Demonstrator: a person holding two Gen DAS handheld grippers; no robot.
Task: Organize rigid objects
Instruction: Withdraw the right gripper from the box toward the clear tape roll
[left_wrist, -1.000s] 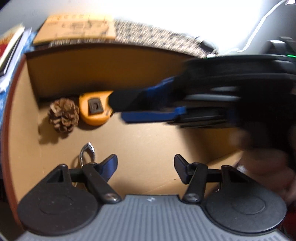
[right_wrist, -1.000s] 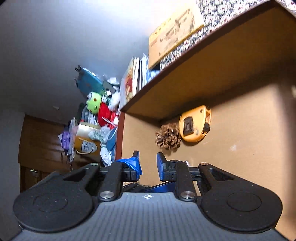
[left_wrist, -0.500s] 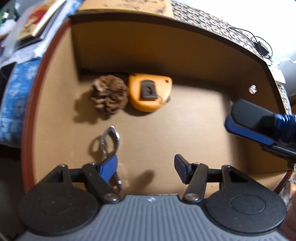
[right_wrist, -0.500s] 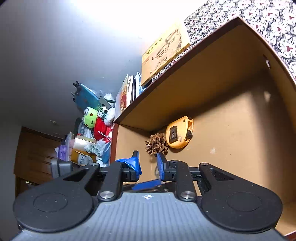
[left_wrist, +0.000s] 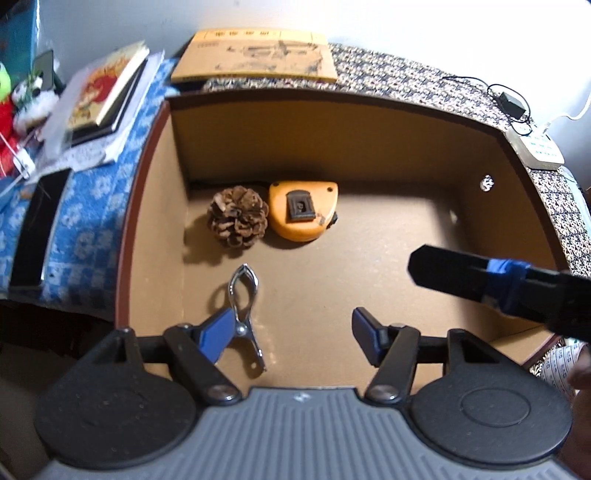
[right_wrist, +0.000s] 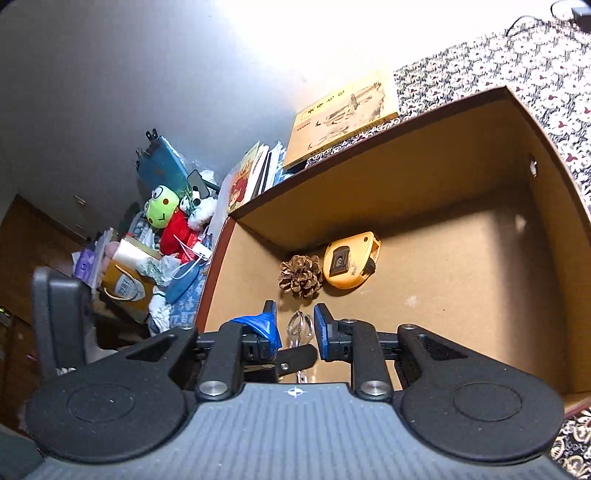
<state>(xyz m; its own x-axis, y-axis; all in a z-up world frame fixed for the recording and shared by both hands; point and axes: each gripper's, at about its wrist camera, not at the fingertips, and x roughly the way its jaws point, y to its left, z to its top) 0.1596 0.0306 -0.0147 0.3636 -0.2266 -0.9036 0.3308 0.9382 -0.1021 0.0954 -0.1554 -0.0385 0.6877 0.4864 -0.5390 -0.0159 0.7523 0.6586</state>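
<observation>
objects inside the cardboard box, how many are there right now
3. Brown pine cone near the back left corner; orange tape measure right beside it; silver metal clip lying nearer the front, by the left gripper. The gripper bodies may hide more.

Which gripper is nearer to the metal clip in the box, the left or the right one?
Left. The left gripper hangs open right over the metal clip, one finger overlapping it. The right gripper is off to the clip's right, above bare box floor.
</observation>
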